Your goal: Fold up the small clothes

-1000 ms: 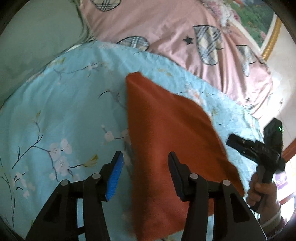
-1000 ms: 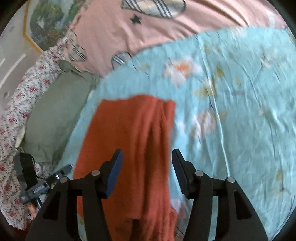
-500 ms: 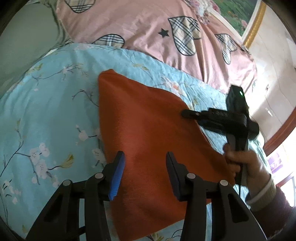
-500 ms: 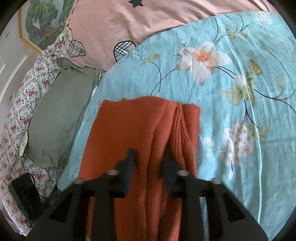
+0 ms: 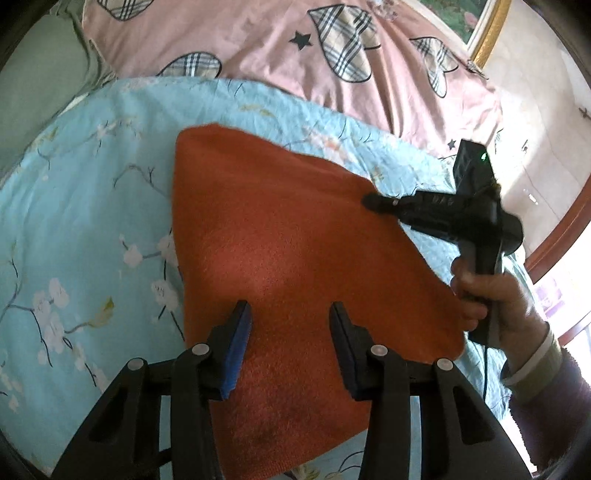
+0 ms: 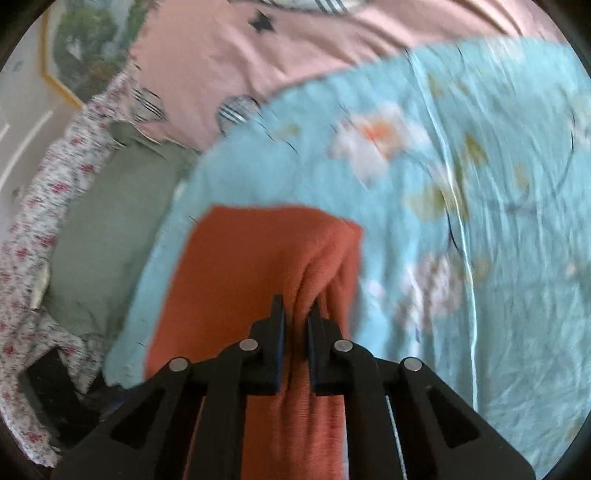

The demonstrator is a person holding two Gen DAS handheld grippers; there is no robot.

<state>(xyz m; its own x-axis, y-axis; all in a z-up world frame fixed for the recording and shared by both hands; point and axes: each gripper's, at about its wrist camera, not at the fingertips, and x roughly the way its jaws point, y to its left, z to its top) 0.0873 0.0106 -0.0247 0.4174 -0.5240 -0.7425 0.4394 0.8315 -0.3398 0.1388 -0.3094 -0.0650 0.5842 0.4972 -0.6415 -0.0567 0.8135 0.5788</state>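
An orange knit garment point(image 5: 280, 258) lies folded on the light-blue floral quilt point(image 5: 81, 221). My left gripper point(image 5: 290, 328) is open, its jaws straddling the garment's near part just above the cloth. My right gripper point(image 6: 295, 314) is shut on a pinched ridge of the orange garment point(image 6: 258, 266) near its right edge. In the left wrist view the right gripper point(image 5: 373, 202) shows at the garment's right edge, held by a hand point(image 5: 495, 295).
A pink duvet with plaid hearts point(image 5: 295, 44) lies beyond the quilt. A grey-green pillow point(image 6: 110, 229) and a floral sheet point(image 6: 40, 206) are to the left in the right wrist view. A gold-framed picture point(image 5: 487, 29) hangs behind. A black object point(image 6: 48, 391) lies at the lower left.
My right gripper moved onto the garment's right edge and closed, pinching a ridge of cloth. My left gripper shifted right over the garment and stayed open.
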